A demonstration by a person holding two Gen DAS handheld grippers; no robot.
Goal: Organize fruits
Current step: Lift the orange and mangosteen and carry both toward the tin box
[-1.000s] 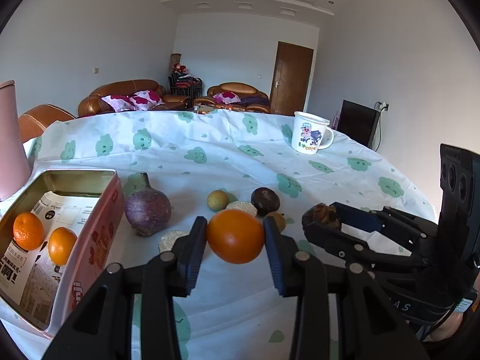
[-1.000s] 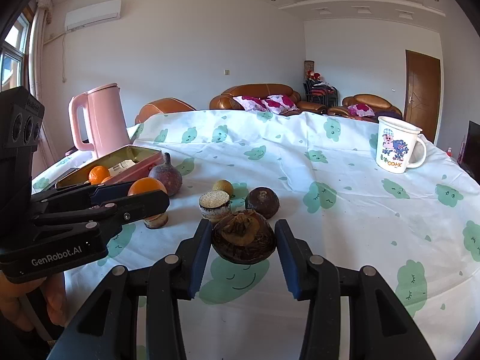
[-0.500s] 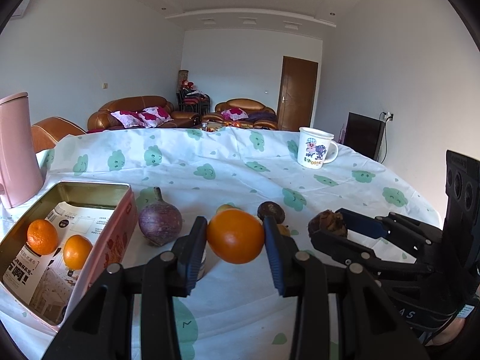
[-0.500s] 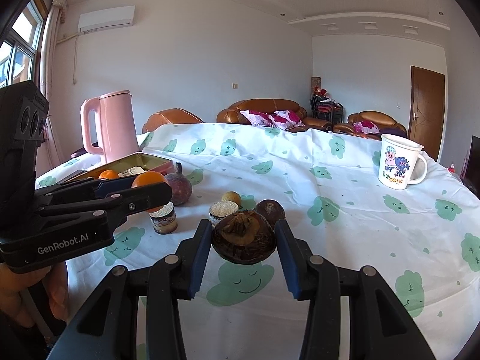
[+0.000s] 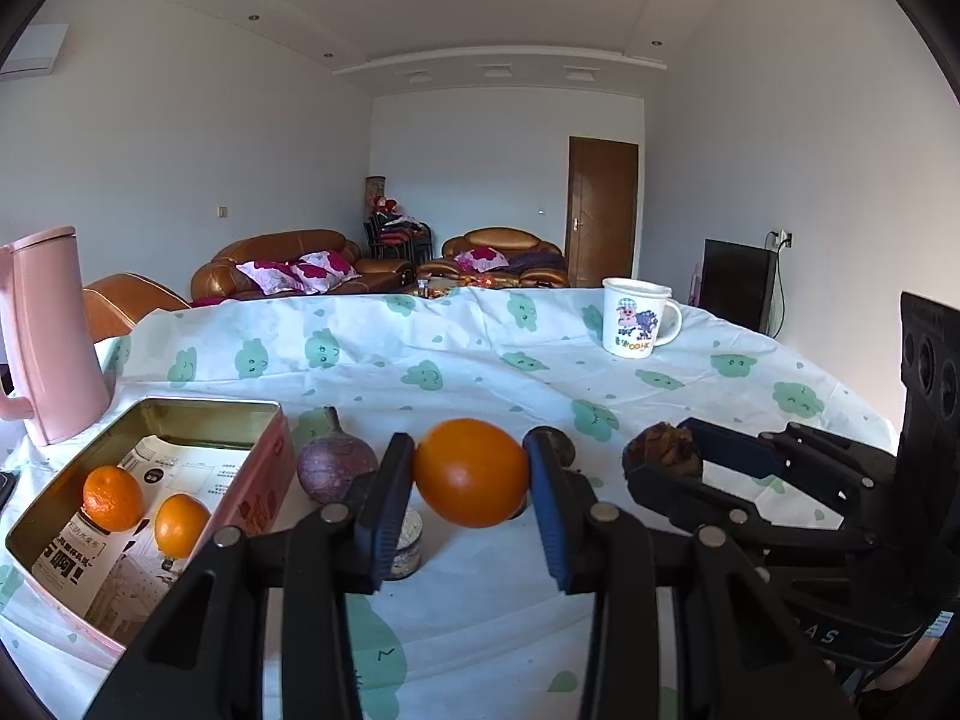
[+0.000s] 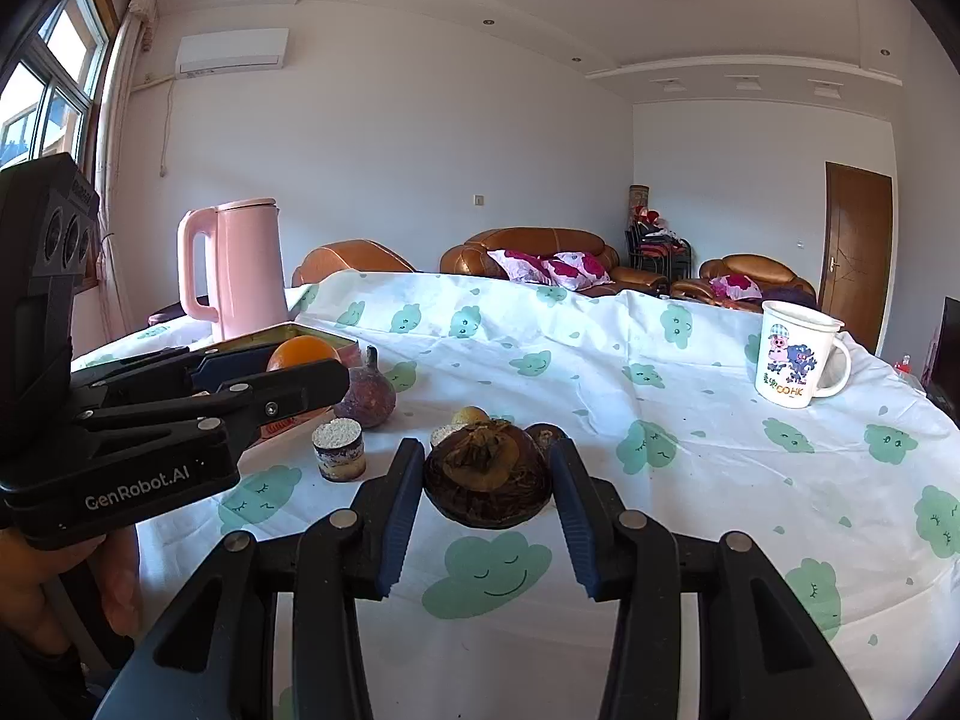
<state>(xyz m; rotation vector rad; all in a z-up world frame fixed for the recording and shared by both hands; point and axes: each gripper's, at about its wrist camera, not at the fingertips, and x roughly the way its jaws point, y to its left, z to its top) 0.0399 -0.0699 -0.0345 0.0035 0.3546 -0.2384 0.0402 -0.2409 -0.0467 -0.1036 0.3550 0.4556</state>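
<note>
The left gripper (image 5: 471, 474) is clamped on an orange (image 5: 471, 471) and holds it up in the air, just to the right of the pink tin box (image 5: 264, 474), which has two small oranges (image 5: 113, 498) inside. The right gripper (image 6: 487, 477) is clamped on a brown, dried-up fruit (image 6: 487, 474) and holds it above the white tablecloth with green clouds (image 6: 690, 450). On the cloth nearby sit a purple fruit (image 6: 366, 399) and a small round jar (image 6: 339, 450), with a pink kettle (image 6: 246, 264) behind the box and a cartoon mug (image 6: 795, 357) far off to the right.
</note>
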